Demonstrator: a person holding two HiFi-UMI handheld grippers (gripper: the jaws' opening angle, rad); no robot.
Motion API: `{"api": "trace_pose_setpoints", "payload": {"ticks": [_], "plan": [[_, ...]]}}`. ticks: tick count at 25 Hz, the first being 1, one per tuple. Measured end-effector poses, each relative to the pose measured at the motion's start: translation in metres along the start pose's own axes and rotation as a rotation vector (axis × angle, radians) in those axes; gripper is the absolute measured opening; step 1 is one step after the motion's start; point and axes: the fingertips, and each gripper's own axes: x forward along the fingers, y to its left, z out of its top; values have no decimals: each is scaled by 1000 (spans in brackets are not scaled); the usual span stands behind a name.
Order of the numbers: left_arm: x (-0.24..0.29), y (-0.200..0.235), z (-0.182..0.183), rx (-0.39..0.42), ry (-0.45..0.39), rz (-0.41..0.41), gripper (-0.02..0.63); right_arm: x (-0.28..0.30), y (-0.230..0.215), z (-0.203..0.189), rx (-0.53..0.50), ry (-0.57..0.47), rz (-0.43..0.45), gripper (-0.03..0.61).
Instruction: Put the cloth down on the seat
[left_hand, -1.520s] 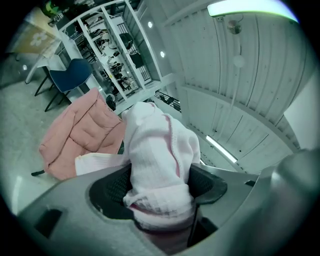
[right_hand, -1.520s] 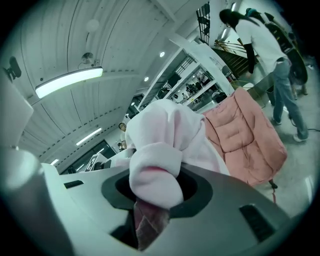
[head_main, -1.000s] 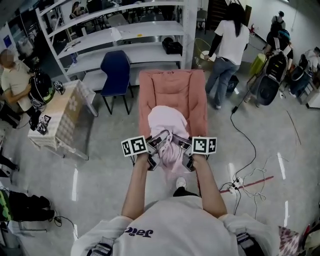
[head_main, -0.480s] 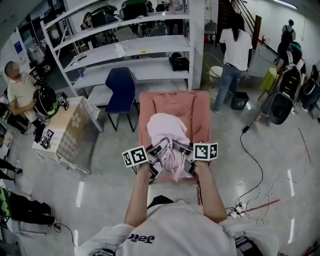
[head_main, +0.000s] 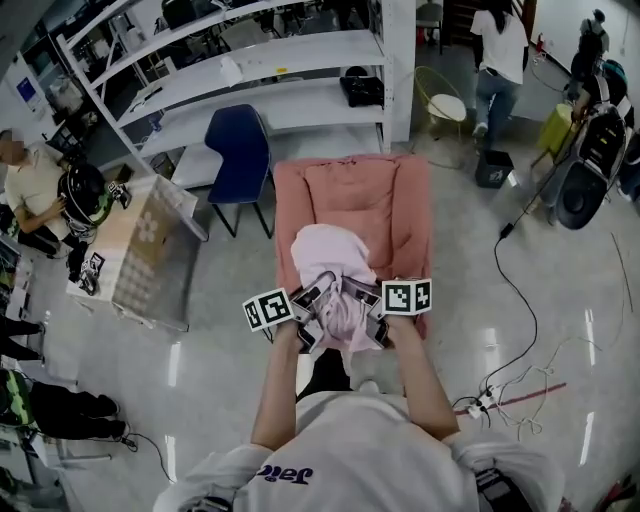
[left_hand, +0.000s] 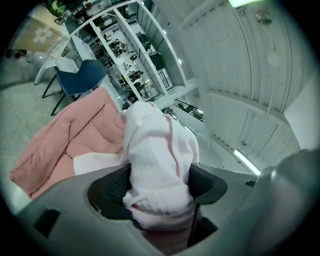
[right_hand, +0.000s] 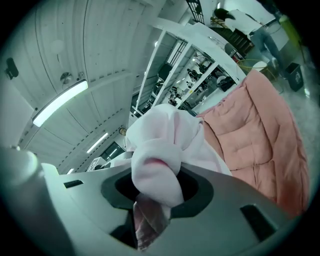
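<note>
A pale pink cloth (head_main: 332, 262) hangs bunched between my two grippers above the front of a padded pink seat (head_main: 355, 200). My left gripper (head_main: 308, 308) is shut on a thick fold of the cloth (left_hand: 159, 165), which fills its jaws. My right gripper (head_main: 372, 308) is shut on another bunched fold of it (right_hand: 156, 172). The two grippers sit close together, side by side. Beyond the cloth the seat's cushion shows in both gripper views (left_hand: 65, 135) (right_hand: 260, 135).
A dark blue chair (head_main: 236, 145) stands left of the seat, before white shelving (head_main: 250, 70). A low table (head_main: 135, 240) lies further left, with a seated person beside it. People and bags are at the back right. Cables (head_main: 510, 300) run over the floor at right.
I have stepped closer to the seat; it now lies nearer under the cloth. Both grippers keep their hold on the cloth.
</note>
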Motion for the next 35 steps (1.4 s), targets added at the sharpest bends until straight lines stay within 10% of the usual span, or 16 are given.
{"api": "trace_pose_setpoints", "payload": {"ticks": [22, 35], "plan": [[129, 189, 112, -10, 168, 111, 321, 166, -177, 71, 110, 44, -140, 143], [181, 349, 50, -115, 349, 218, 321, 217, -325, -6, 214, 156, -269, 143]]}}
